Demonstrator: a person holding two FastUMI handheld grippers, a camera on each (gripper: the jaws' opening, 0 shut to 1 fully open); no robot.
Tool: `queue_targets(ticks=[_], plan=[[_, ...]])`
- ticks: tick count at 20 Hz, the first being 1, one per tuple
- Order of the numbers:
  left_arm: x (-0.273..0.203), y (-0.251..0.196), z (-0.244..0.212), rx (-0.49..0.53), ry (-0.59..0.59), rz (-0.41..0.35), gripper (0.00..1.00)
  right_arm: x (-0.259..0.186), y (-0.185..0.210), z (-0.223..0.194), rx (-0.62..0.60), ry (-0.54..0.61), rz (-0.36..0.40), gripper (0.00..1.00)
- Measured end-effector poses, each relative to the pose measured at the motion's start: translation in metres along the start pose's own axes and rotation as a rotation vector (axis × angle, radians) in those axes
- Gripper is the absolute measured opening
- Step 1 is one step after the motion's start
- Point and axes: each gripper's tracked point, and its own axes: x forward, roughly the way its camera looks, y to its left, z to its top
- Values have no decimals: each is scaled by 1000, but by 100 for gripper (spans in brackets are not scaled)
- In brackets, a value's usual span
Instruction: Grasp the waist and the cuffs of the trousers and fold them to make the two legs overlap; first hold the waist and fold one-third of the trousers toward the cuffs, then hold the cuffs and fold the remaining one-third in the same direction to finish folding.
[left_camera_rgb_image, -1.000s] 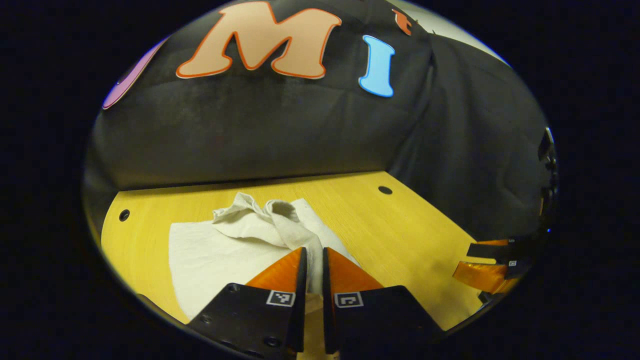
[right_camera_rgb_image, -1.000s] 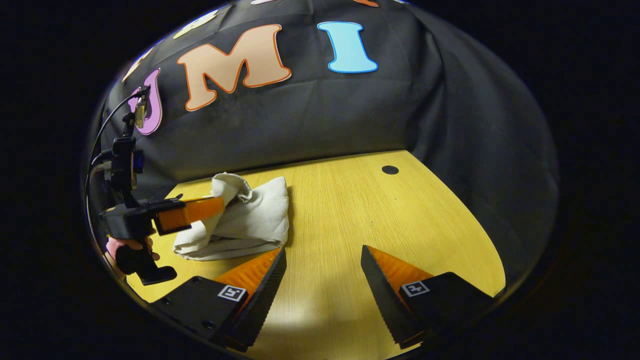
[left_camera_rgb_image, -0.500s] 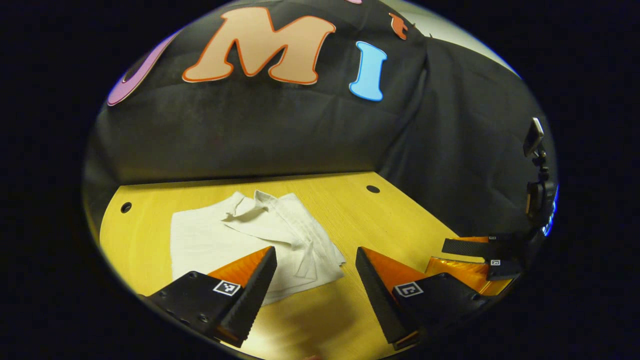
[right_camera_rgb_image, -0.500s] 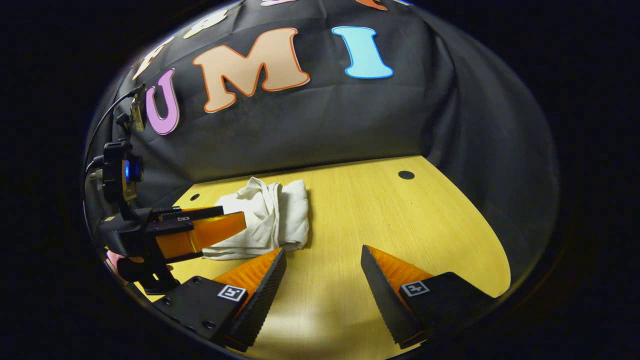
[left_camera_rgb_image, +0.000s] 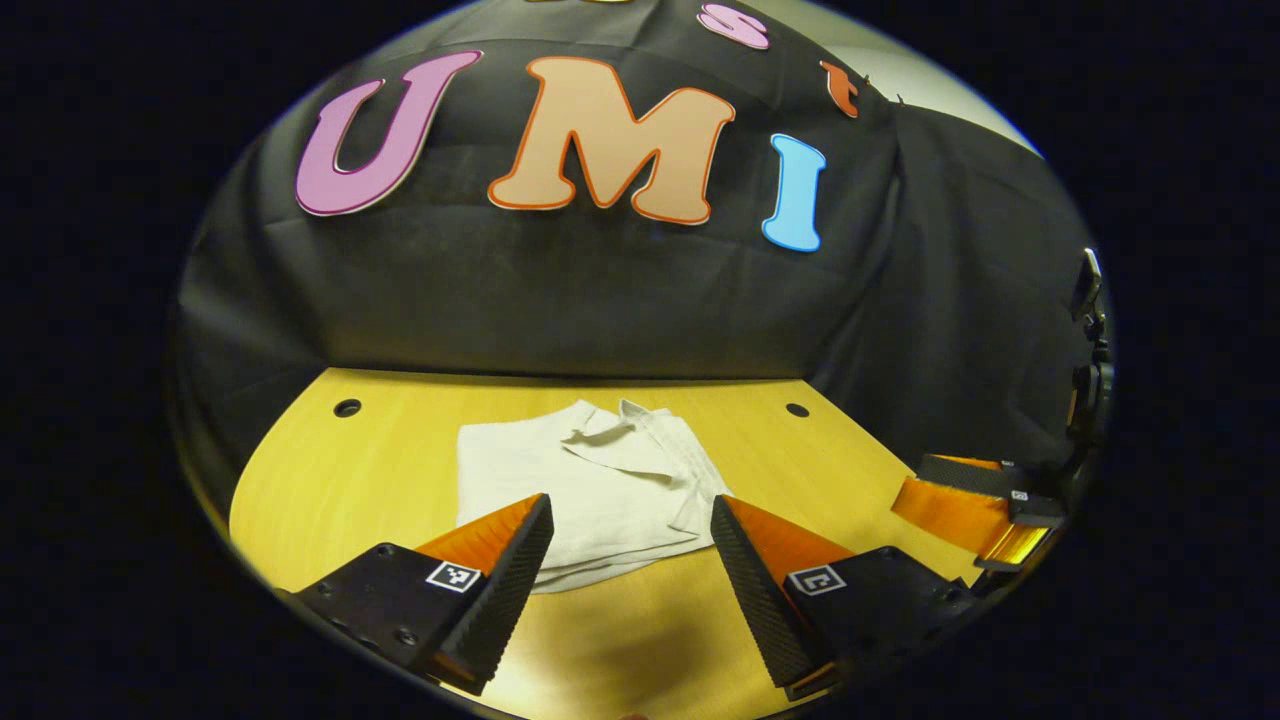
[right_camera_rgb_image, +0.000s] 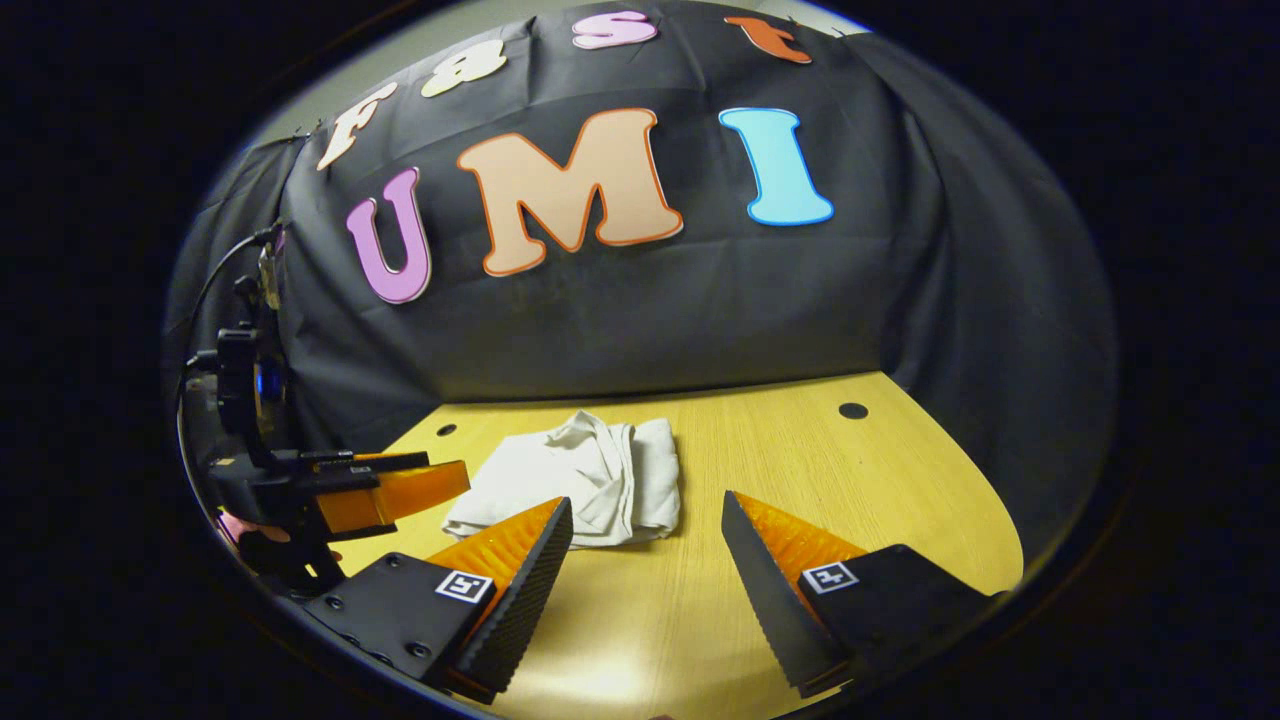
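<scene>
Off-white cotton trousers (left_camera_rgb_image: 590, 485) sit folded mid yellow wooden table (right_camera_rgb_image: 880, 480). Left gripper (left_camera_rgb_image: 630, 535) and right gripper (right_camera_rgb_image: 645, 540) both spread wide, empty, near them. Risk: loose top flap springs open, untucked.

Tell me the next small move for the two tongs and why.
Probably just draw both back and stop. The off-white cloth trousers lie as a compact folded bundle on the yellow wooden table, apart from the open left tongs and open right tongs. One top flap looks rumpled; a light press may help.
</scene>
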Motion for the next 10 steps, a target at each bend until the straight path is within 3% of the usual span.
queue_targets(ticks=[5, 10], plan=[[-16, 10, 2, -17, -14, 35, 95, -24, 6, 13, -15, -54, 4, 96], [-16, 6, 6, -29, -18, 7, 95, -40, -3, 10, -17, -65, -33, 96]])
